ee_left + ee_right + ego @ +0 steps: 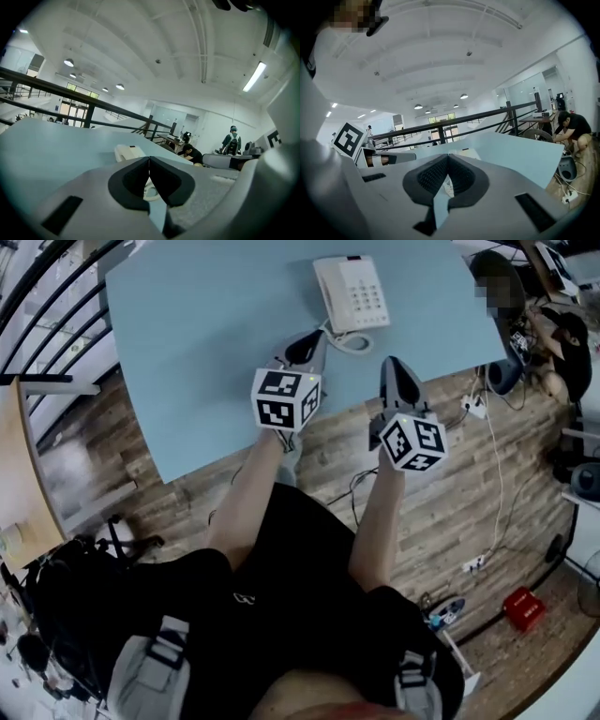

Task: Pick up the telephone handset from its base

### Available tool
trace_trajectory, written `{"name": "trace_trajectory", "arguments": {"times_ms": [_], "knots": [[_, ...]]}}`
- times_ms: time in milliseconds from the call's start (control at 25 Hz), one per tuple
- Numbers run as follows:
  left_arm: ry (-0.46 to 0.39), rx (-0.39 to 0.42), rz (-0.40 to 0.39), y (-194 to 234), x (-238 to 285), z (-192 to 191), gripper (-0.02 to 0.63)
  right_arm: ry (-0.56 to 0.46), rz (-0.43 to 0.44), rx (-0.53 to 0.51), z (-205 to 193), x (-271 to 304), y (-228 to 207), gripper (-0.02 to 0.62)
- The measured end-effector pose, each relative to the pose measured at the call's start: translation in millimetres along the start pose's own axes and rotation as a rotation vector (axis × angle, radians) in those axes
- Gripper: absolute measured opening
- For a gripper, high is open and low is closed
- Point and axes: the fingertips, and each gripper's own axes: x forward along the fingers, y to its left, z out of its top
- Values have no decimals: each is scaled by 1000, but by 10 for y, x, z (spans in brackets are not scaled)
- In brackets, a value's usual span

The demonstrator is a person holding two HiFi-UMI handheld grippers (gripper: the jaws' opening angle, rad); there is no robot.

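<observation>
handset [327, 285] resting in telephone base [367, 294] on blue table [197, 343]; left gripper [316, 337], right gripper [390, 364] both closed, empty

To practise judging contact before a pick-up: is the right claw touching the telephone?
Apart. The head view shows a strip of bare blue table between the tip of the right claw and the telephone. The claw is shut, with nothing in it.
</observation>
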Motion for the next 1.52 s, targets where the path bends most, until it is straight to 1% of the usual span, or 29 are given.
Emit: {"name": "trace_trajectory", "arguments": {"times_ms": [120, 200, 280, 360, 560, 680, 760, 880, 1000, 1080, 1200, 1360, 1440, 1480, 1520], "knots": [[35, -50, -3, 262, 328, -39, 0, 43, 19, 2, -8, 429, -21, -6], [60, -77, -6, 421, 541, -80, 2, 54, 44, 4, 1, 683, 17, -6], [87, -103, -22, 511, 740, -130, 24, 66, 65, 6, -7, 863, 37, -6], [111, -144, -39, 547, 886, -201, 63, 89, 74, 8, -44, 953, 17, -6], [144, -256, -50, 632, 1260, -343, 121, 128, 79, 13, -92, 1143, -171, -6], [173, -298, -32, 708, 1461, -434, 132, 137, 90, 28, -103, 1225, -280, -6], [194, -324, -34, 730, 1581, -486, 133, 136, 102, 39, -71, 1271, -333, -6], [221, -347, -28, 754, 1768, -535, 137, 129, 111, 45, -8, 1355, -440, -6], [225, -339, 29, 827, 1820, -529, 137, 127, 113, 60, -8, 1383, -511, -6], [227, -338, 37, 836, 1831, -530, 138, 127, 113, 67, -12, 1384, -553, -6], [220, -368, 11, 824, 1858, -540, 138, 123, 114, 73, -4, 1410, -596, -6], [184, -495, -40, 804, 1890, -541, 138, 124, 120, 75, 11, 1441, -584, -6], [171, -511, -67, 765, 1922, -513, 132, 126, 123, 72, 19, 1447, -581, -6], [166, -506, -80, 742, 1935, -497, 110, 127, 124, 71, 22, 1446, -578, -6], [163, -504, -90, 723, 1945, -490, 104, 127, 124, 69, 28, 1441, -575, -6]]}}
